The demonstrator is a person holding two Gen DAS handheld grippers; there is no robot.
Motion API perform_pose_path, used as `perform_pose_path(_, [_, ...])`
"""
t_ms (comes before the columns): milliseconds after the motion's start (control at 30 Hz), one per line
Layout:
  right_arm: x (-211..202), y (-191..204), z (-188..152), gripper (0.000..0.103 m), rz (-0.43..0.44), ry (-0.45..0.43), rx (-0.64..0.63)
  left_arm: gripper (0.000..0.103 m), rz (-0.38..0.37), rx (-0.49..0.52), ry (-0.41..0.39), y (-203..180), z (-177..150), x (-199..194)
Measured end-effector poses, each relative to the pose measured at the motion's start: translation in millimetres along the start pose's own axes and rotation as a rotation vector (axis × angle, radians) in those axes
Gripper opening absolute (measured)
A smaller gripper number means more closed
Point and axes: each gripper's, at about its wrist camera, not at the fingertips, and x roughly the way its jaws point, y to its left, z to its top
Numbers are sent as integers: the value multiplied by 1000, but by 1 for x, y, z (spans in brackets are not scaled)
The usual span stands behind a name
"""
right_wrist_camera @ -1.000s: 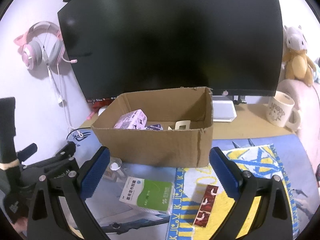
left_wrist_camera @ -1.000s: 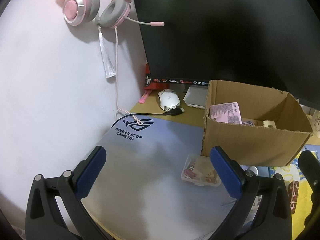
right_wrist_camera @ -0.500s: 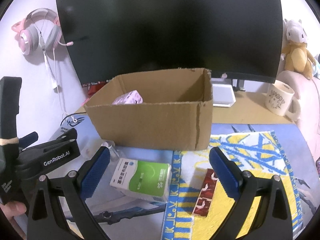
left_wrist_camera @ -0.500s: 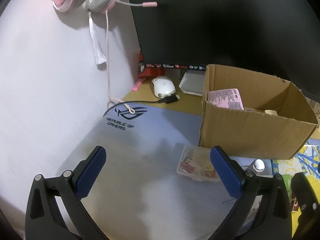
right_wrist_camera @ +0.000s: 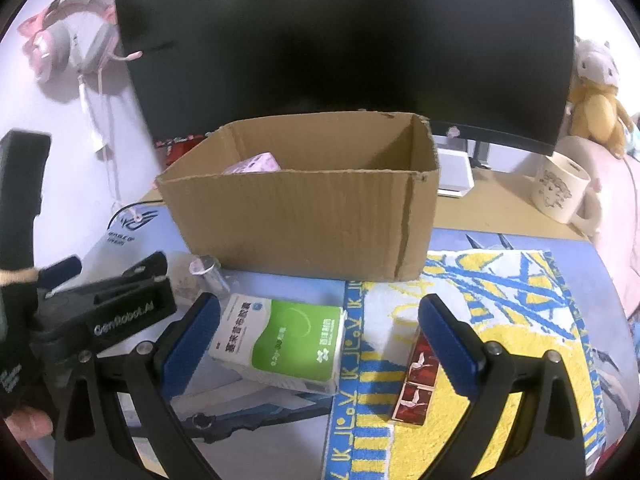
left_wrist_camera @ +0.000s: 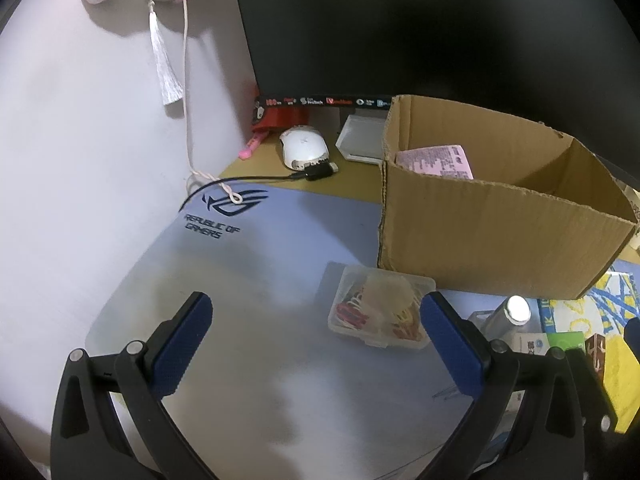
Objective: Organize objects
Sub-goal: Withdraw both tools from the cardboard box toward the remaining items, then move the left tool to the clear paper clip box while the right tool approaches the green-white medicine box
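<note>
"Where was the left gripper (left_wrist_camera: 316, 332)?"

"Low over the gray mouse pad (left_wrist_camera: 248, 264). Its blue fingers were spread wide, with nothing between them. A little clear box of hair ties (left_wrist_camera: 380, 312) lay just beside the right finger, near the cardboard box (left_wrist_camera: 492, 236)."

"And the right gripper (right_wrist_camera: 320, 334)?"

"Spread wide too, and holding nothing. The green and white medicine box (right_wrist_camera: 288, 340) lay between its fingers, close to the left one. A red card pack (right_wrist_camera: 414, 380) sat on the yellow and blue towel (right_wrist_camera: 500, 292), by the right finger."

"What was in the cardboard box?"

"A pink packet (left_wrist_camera: 436, 162) at the far left."
</note>
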Motion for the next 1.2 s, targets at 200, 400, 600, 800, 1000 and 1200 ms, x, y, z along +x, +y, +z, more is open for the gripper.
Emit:
perform_pose_path(200, [2,3,-5,103,31,29,-6,103,-41,-17,36,3,-4,10])
perform_pose_path(400, [12,8,-9,103,23,58,-19,103,-85,-31,68,3,-6,24])
perform_pose_path(600, [17,11,-13,103,28,84,-46,103,-166,-41,76,0,-5,32])
perform_pose_path(800, [20,16,-14,103,30,94,-58,103,-149,-10,98,-9,-6,39])
perform_pose_path(1000, [29,21,-17,103,19,136,-73,103,-182,-50,151,-5,-5,52])
perform_pose_path(1200, [35,27,-20,103,17,149,-69,103,-188,-57,168,-7,-7,56])
